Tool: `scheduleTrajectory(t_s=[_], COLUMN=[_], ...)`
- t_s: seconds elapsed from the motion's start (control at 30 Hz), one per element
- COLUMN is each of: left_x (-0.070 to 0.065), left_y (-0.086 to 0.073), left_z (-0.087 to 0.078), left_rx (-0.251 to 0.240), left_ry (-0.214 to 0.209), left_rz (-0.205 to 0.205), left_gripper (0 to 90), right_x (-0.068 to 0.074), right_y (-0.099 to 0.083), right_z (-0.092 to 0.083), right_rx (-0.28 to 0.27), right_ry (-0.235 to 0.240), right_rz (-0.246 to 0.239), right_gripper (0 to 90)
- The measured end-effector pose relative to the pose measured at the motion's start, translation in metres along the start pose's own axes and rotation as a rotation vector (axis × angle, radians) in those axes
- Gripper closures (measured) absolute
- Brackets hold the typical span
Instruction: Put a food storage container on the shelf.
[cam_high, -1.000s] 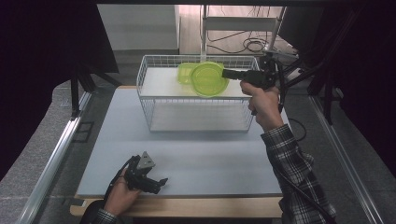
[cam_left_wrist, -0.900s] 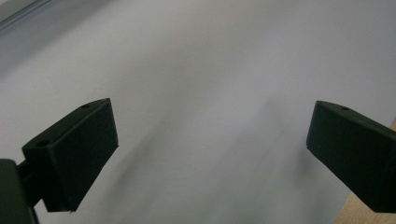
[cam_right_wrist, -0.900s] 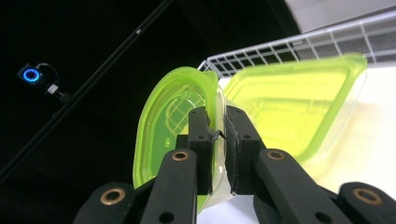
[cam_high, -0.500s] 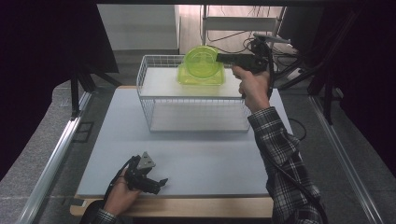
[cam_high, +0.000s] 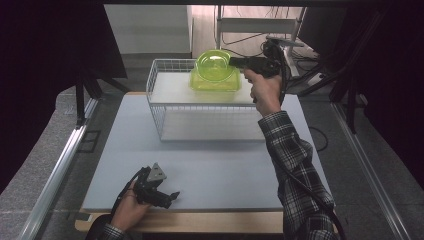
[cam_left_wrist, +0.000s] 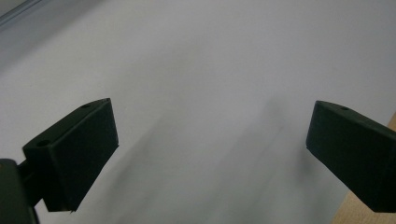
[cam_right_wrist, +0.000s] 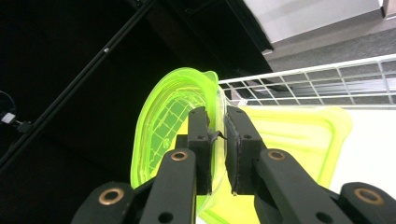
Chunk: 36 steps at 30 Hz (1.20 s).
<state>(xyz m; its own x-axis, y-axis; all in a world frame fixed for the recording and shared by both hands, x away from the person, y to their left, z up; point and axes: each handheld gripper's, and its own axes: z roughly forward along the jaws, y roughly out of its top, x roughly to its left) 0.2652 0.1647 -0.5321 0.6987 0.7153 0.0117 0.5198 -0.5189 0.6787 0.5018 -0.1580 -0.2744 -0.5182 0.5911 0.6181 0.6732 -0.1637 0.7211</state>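
gripping a translucent green bowl (cam_high: 214, 64) by its rim, the right gripper (cam_high: 234, 62) holds it tipped on edge above the far end of a white wire basket (cam_high: 159, 107), seen from the high view. the person's right hand (cam_high: 264, 91) and plaid sleeve (cam_high: 295, 165) reach in from the near side of the table (cam_high: 220, 175). in the right gripper view, the two black jaws stand nearly closed, pinching the bowl's (cam_right_wrist: 161, 126) thin wall between their pads, one jaw inside the bowl and one outside. just beneath the raised bowl, a green square container (cam_high: 217, 82) of the same colour lies on the white floor of the basket, near its far wall; in the right gripper view the container (cam_right_wrist: 299, 135) spreads flat behind the jaws, with the basket's wire rim (cam_right_wrist: 327, 77) running beyond it. whether bowl and container touch cannot be told. at the near edge of the table, the left gripper (cam_high: 167, 196) rests low in the person's left hand (cam_high: 131, 209), well apart from the basket. in the left gripper view, its jaws stand wide apart with nothing between them, above the bare pale tabletop (cam_left_wrist: 210, 93).
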Motion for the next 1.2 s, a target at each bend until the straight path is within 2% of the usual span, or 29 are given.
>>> scheduleTrajectory(t_s=[0.1,0.13,0.37,0.4,0.47,0.7,0.8,1.03,1.2], left_x=[0.000,-0.001,-0.001,-0.001,-0.001,-0.001,-0.001,-0.002,-0.001], left_y=[0.000,0.000,0.000,0.000,0.000,0.000,0.000,0.000,0.000], left_z=[0.000,0.001,0.001,0.001,0.001,0.001,0.002,0.002,0.002], left_rx=[0.003,0.003,0.008,0.008,0.009,0.009,0.010,0.010,0.009], left_ry=[0.000,0.000,-0.002,-0.002,-0.002,-0.003,-0.002,0.000,0.000], left_rz=[0.004,0.004,0.009,0.010,0.011,0.011,0.012,0.012,0.011], left_gripper=[2.1,2.1,2.2,2.2,2.2,2.2,2.2,2.2,2.2], right_x=[0.003,0.004,0.004,0.004,0.004,0.002,0.003,0.004,0.004], right_y=[0.000,0.000,-0.001,-0.001,-0.001,0.000,0.001,0.000,-0.004], right_z=[0.001,0.003,0.006,0.007,0.007,0.004,0.001,-0.003,-0.008], right_rx=[-0.001,0.003,-0.009,-0.005,-0.004,-0.006,-0.003,0.020,0.034], right_ry=[-0.051,-0.076,-0.106,-0.134,-0.140,-0.128,-0.124,-0.102,-0.098], right_rz=[-0.030,-0.045,-0.046,-0.058,-0.064,-0.065,-0.081,-0.104,-0.146], right_gripper=[77.2,73.5,70.6,68.7,68.4,60.6,53.9,45.7,39.7])
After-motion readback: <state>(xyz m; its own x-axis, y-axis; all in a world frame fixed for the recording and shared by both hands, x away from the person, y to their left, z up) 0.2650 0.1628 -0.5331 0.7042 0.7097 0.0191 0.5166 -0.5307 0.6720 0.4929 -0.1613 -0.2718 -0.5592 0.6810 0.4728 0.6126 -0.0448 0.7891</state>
